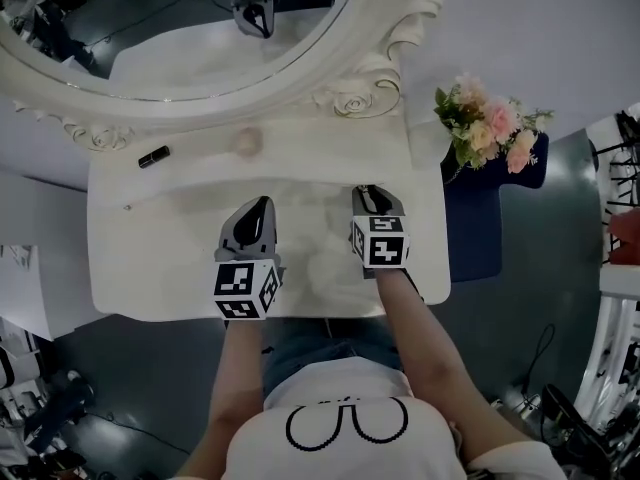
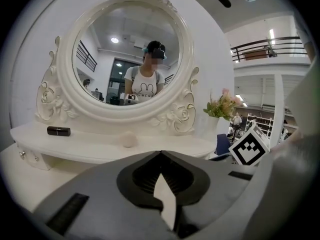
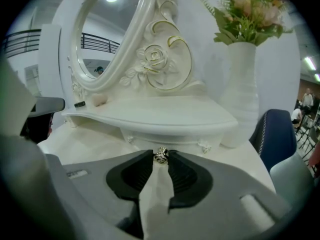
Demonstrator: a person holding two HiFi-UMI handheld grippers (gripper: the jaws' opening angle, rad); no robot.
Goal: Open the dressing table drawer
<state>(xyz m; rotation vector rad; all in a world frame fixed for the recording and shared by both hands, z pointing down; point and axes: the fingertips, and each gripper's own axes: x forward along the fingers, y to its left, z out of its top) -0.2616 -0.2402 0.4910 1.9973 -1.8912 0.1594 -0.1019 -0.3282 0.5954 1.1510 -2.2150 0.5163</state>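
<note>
**Pinching the knob, with the pull not yet made**

We have the small metal knob caught at the very tips of the right gripper, whose jaws are clenched on it. Behind the knob, dead ahead of that gripper, the drawer sits closed under the raised shelf of the dressing table. The left gripper is off to the right gripper's left, over the tabletop. Its jaws are pressed together on nothing.

We judge the grip itself to be the main risk. Only the tips hold the knob, so a pull that angles upward or sideways could let it slip out and leave the drawer where it is. A crooked pull might also jam the drawer in its slot.

Straight back from the right gripper, toward us, the tabletop lies bare up to its front edge, which gives the drawer room to slide. Just above the jaws the shelf's rim overhangs, so there is little room to lift. To the gripper's right stands a white vase, near but apart, and a sideways swing could knock it.
</note>
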